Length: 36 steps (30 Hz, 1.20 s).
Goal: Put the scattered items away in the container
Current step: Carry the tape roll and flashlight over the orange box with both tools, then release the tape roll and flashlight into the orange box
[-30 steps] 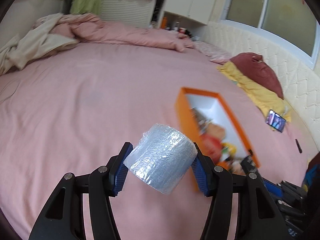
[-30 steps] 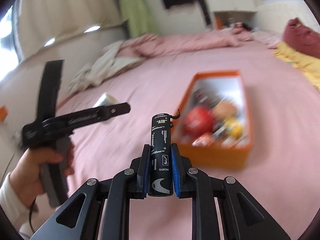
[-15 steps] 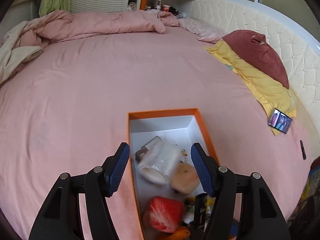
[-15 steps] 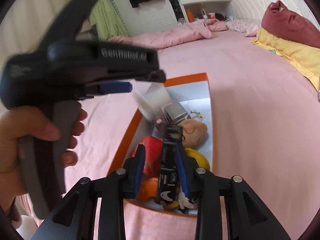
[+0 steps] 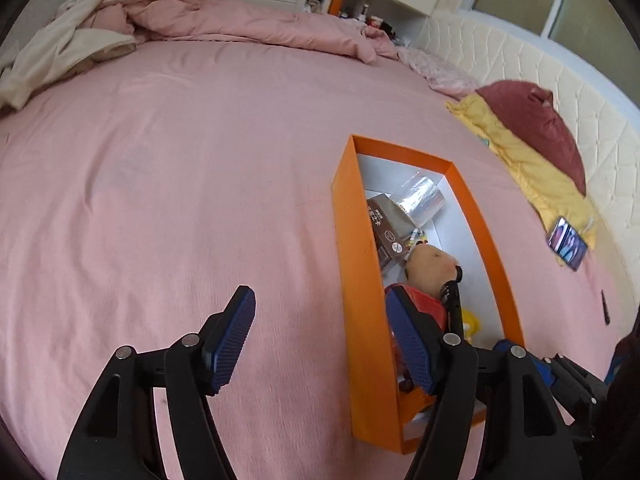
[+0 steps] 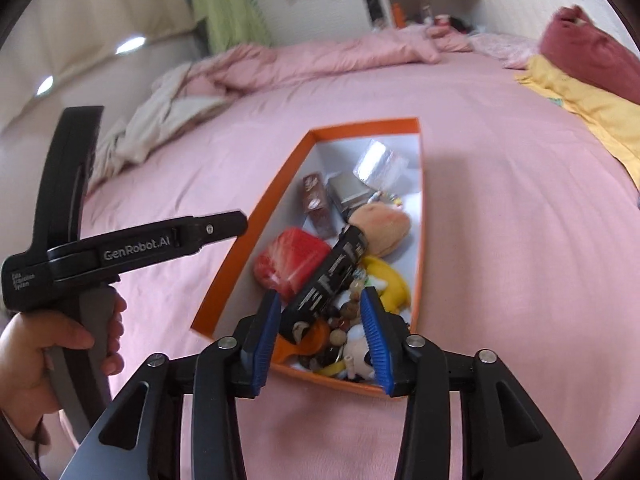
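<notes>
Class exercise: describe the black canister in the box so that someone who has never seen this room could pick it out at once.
Find the orange box on the pink bed. At its near end, the black canister lies slantwise on the pile, resting against the red strawberry toy. It is the only long black cylinder with white print.

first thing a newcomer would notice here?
The bright orange box on the pink bed, crammed with small items, a red strawberry toy loudest among them. Next, the black can lying slanted on the pile, just beyond the right gripper, whose jaws are opening and clear of it.
</notes>
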Motion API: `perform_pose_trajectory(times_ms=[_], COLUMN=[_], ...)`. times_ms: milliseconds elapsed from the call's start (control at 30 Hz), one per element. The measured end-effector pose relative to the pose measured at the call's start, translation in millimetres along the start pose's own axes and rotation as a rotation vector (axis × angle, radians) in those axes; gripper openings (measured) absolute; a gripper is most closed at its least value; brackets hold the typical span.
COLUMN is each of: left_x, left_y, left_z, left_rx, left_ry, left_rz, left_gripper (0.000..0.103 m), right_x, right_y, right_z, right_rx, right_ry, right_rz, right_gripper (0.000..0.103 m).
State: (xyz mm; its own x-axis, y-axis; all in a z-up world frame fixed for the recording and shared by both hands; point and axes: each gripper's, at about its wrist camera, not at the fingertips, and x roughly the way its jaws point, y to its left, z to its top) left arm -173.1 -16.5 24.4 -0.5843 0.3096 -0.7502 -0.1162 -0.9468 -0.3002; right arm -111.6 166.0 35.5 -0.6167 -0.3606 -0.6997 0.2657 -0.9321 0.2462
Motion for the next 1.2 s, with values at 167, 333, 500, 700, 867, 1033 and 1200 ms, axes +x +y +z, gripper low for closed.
perform_pose_trajectory(times_ms=[167, 333, 500, 700, 867, 1033, 1200], left_x=[-2.9, -9.6, -22.3, -20.6, -10.9, 16.6, 2.8], left_y=[-1.0, -23.1, -6.9, -5.6, -32.0, -34.9, -39.6], left_z=[-11.0, -26.8, -28.3, -26.3, -31.8, -38.2, -54.4], left_rx=[-0.06, 0.069, -0.007, -0.019, 0.125, 0.086, 0.067], left_ry=[-0.022, -0.015, -0.045, -0.04, 0.022, 0.11, 0.126], left_rz=[-0.014, 0.047, 0.044, -0.013, 0.046, 0.016, 0.003], left_gripper=[0.069, 0.069, 0.07, 0.069, 0.069, 0.012, 0.015], right_x=[7.4, -6.6, -48.7, -28.9, 2.0, 8.2, -5.5], right_y=[2.7, -15.8, -31.9, -52.5, -49.0, -54.9, -58.6], right_z=[0.3, -0.5, -16.0, -13.3, -0.7, -9.6, -19.2], right_rx=[-0.097, 0.0, 0.099, 0.222, 0.222, 0.268, 0.236], right_ry=[0.102, 0.063, -0.154, -0.049, 0.065, 0.063, 0.102], right_rz=[-0.005, 0.091, 0.023, -0.01, -0.058, -0.077, -0.05], right_gripper=[0.041, 0.037, 0.038, 0.03, 0.017, 0.016, 0.016])
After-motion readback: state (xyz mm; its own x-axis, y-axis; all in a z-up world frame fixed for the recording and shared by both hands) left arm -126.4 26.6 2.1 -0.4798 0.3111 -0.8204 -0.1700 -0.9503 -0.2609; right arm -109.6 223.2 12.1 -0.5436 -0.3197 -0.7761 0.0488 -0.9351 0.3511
